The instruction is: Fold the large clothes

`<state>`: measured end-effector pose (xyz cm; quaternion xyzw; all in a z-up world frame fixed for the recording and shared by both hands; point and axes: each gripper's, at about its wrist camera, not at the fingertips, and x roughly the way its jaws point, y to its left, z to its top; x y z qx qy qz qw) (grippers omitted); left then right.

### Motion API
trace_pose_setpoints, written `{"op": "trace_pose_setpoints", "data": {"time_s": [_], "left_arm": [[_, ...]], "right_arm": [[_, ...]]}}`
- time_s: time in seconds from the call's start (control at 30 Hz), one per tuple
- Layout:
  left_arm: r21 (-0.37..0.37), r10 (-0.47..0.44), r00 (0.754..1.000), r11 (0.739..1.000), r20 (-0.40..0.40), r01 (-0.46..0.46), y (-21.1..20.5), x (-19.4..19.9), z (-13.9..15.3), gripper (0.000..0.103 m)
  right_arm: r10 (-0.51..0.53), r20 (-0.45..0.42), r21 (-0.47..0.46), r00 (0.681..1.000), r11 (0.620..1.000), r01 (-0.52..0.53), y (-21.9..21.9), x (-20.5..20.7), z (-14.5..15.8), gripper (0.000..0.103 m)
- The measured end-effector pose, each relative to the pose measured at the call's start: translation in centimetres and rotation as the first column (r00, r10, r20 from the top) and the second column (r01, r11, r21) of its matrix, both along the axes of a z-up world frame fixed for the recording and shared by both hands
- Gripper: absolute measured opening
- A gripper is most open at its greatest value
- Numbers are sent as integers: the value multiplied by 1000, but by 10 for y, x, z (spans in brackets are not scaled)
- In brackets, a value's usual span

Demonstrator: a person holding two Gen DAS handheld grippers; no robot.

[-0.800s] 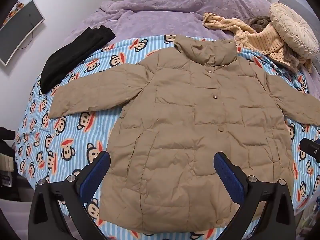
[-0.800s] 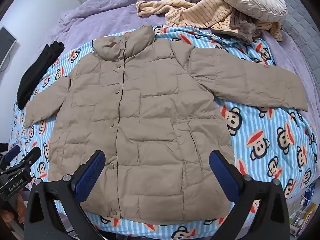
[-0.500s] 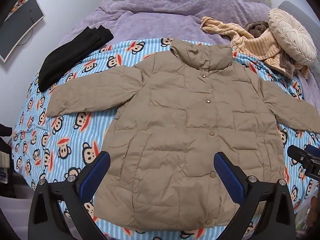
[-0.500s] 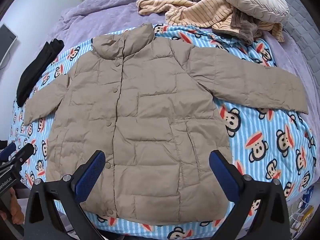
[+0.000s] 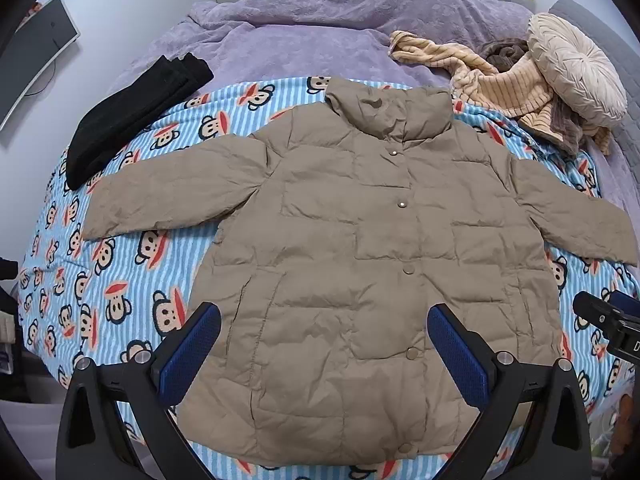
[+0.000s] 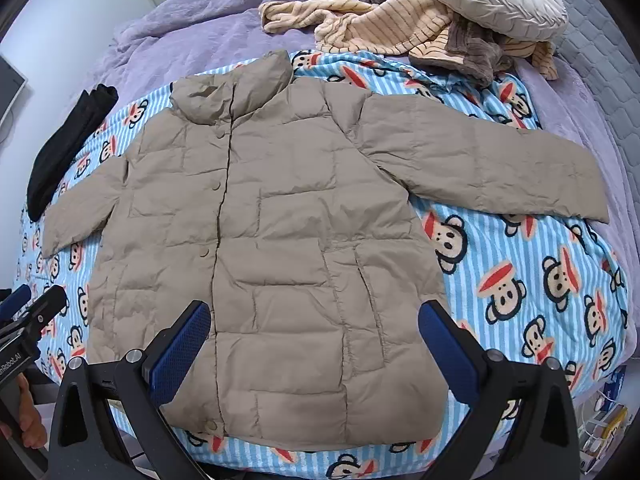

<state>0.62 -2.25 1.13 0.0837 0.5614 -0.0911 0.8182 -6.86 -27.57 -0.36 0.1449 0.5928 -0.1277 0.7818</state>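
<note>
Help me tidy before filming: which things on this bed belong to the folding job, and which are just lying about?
Job:
- jacket, spread flat, buttoned, sleeves out
- left tool, open above the hem
- right tool, open above the hem

Lying about:
- black garment
- striped clothes
- round cushion
- monkey blanket under the jacket
- purple cover
</note>
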Motion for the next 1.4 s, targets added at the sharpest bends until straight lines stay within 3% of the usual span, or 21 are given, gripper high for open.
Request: {"op": "trace_pose_setpoints", "data": {"time_s": [1.4], "left_arm": [[-41, 16, 1000, 999, 6, -16, 19, -3, 4, 103]], "right_arm": [[15, 13, -25, 1000, 1000, -14, 18, -1, 8, 103]]}}
